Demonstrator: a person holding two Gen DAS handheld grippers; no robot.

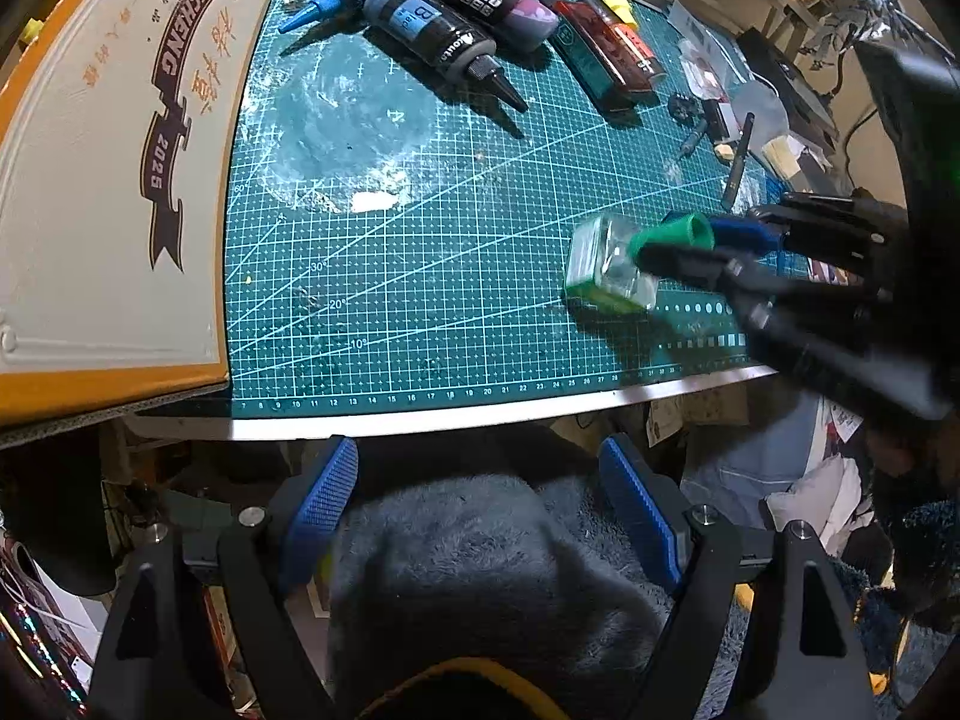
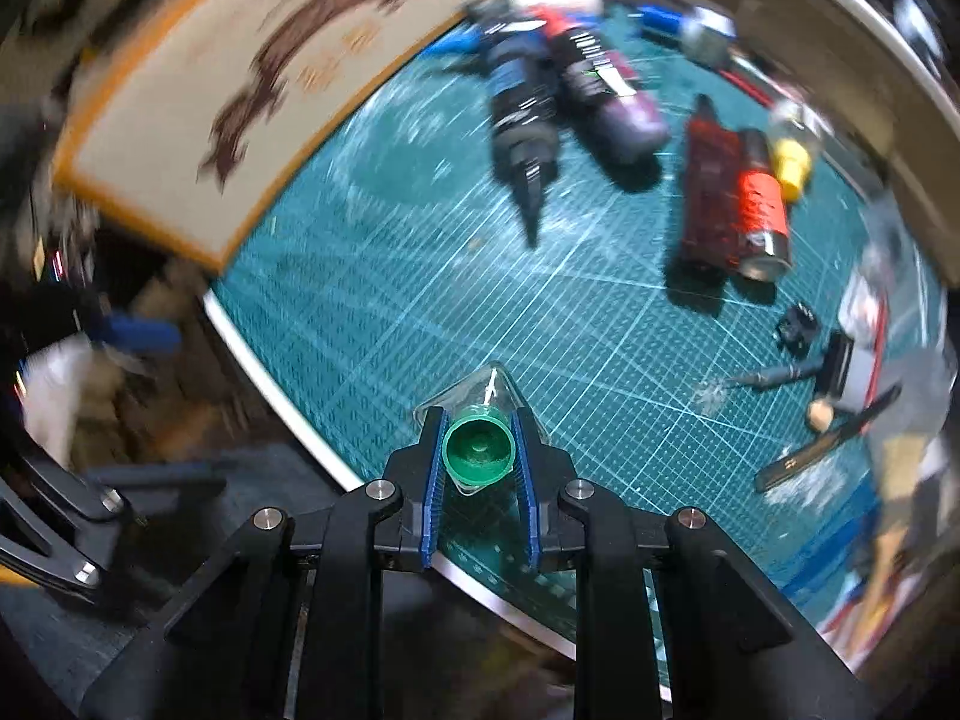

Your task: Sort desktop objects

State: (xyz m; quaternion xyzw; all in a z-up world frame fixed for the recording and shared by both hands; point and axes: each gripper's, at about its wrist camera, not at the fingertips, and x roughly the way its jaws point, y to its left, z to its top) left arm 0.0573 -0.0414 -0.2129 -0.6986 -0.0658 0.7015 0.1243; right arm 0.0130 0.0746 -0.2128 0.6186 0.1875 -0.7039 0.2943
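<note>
From the left wrist, the left gripper [image 1: 480, 516] sits off the desk edge with its blue pads spread wide and nothing between them, over grey fabric. Out on the green cutting mat [image 1: 420, 276], the right gripper [image 1: 678, 246] grips the green cap of a small clear glass bottle [image 1: 609, 267], near the mat's front edge and well apart from the ink bottles [image 1: 444, 18] lying along the far side. The bottle looks just above or barely touching the mat; which cannot be told.

From the right wrist, the right gripper [image 2: 478, 450] has its pads clenched on the green cap [image 2: 478, 447], with the glass body pointing forward. The view is blurred, which suggests fast motion. The cap is round and smooth, so the hold is probably narrow: a slower, level carry would keep the bottle from pivoting. A spot beside the ink bottles [image 2: 564, 90] seems the sensible place to sort it.
</note>
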